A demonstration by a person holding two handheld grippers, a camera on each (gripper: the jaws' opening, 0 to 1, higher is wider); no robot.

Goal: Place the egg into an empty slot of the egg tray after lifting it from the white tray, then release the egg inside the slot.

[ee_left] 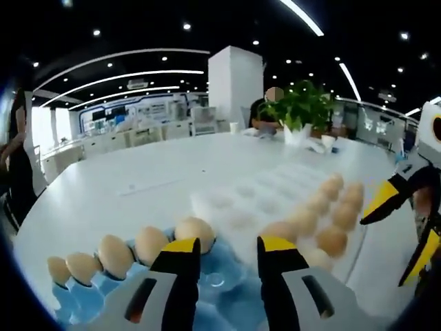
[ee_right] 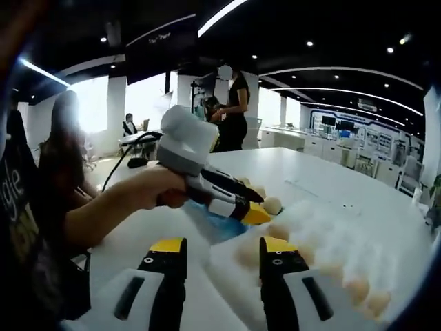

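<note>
Eggs [ee_left: 324, 207] sit in the white tray [ee_left: 227, 207], filling its near-right rows; the far slots are bare. A row of eggs [ee_left: 131, 248] lines the edge of the blue egg tray [ee_left: 220, 289], whose empty slots lie just ahead of the left gripper [ee_left: 227, 255]. Its jaws stand apart, holding nothing, probably poised between trays. The right gripper [ee_right: 222, 258] hovers over the white tray, jaws apart and empty, likely lining up a pick.

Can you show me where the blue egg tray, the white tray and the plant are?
blue egg tray [ee_left: 220, 293]: left gripper view, bare blue cups between the jaws.
white tray [ee_left: 251, 196]: left gripper view, empty pockets.
plant [ee_left: 303, 103]: left gripper view, green leaves.
</note>
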